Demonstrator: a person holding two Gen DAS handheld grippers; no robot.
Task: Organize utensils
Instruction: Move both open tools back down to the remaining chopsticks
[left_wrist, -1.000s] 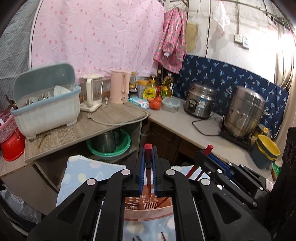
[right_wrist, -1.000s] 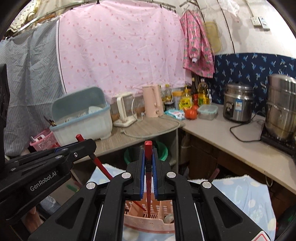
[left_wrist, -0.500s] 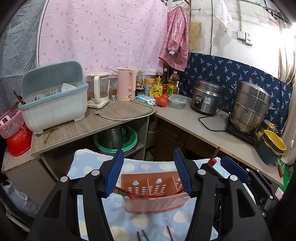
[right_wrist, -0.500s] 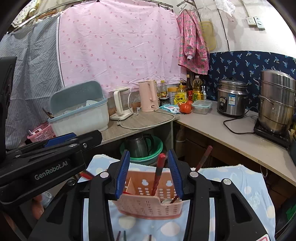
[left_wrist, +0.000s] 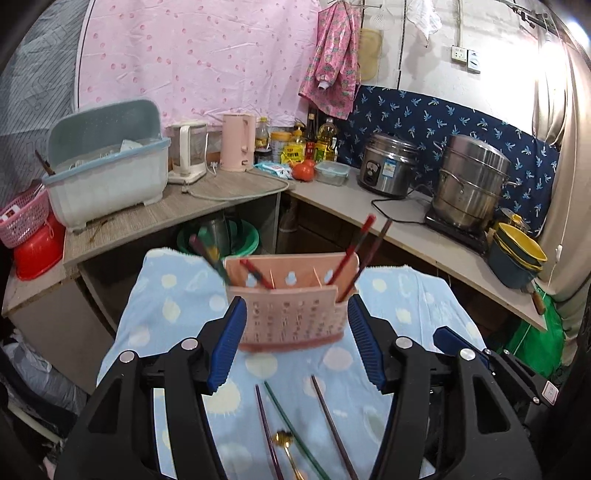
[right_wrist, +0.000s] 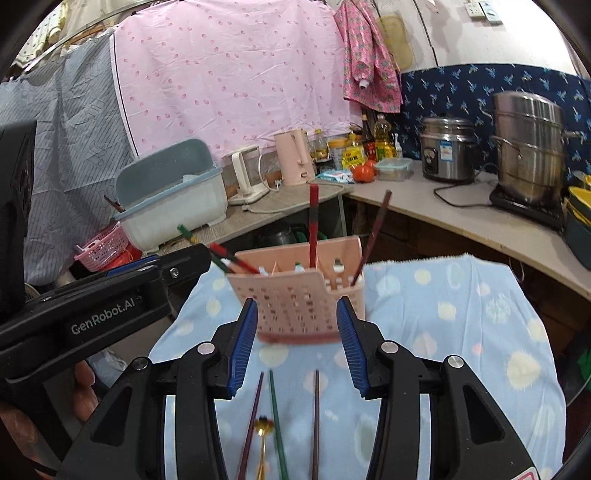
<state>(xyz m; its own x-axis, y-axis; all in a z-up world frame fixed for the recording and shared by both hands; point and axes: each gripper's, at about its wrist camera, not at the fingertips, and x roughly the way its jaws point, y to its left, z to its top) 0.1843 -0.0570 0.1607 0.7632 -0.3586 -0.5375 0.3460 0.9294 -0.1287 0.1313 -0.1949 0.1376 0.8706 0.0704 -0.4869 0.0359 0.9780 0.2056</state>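
Clutter rings the work spot: a teal dish bin (left_wrist: 107, 173), two kettles, bottles, a tomato, a steel rice cooker (left_wrist: 388, 166) and a stacked steel steamer (left_wrist: 469, 181) on the L-shaped counter behind, with a green basin under it. In front, the surface is draped in a pale blue towel (left_wrist: 177, 306) with cream dots, soft and slightly rumpled. On it stands the pink plastic utensil caddy (left_wrist: 291, 314), a perforated box with dividers. Red chopsticks (left_wrist: 356, 240) and a dark one lean out of its right compartment; a short red-and-black pair (right_wrist: 236, 260) and green ones lie tilted at its left end. Nearer the cameras, a purple chopstick (right_wrist: 255, 406), a green chopstick (right_wrist: 275, 406), a dark brown chopstick (right_wrist: 316, 413) and a small gold spoon (right_wrist: 263, 435) lie loose on the towel, roughly parallel.

The left tool (left_wrist: 295, 343) and right tool (right_wrist: 297, 343) both stand spread, their ribbed blue pads (left_wrist: 229, 343) apart with nothing pinched between them; the caddy shows beyond each gap. The left tool's black body crosses the right view's left edge.
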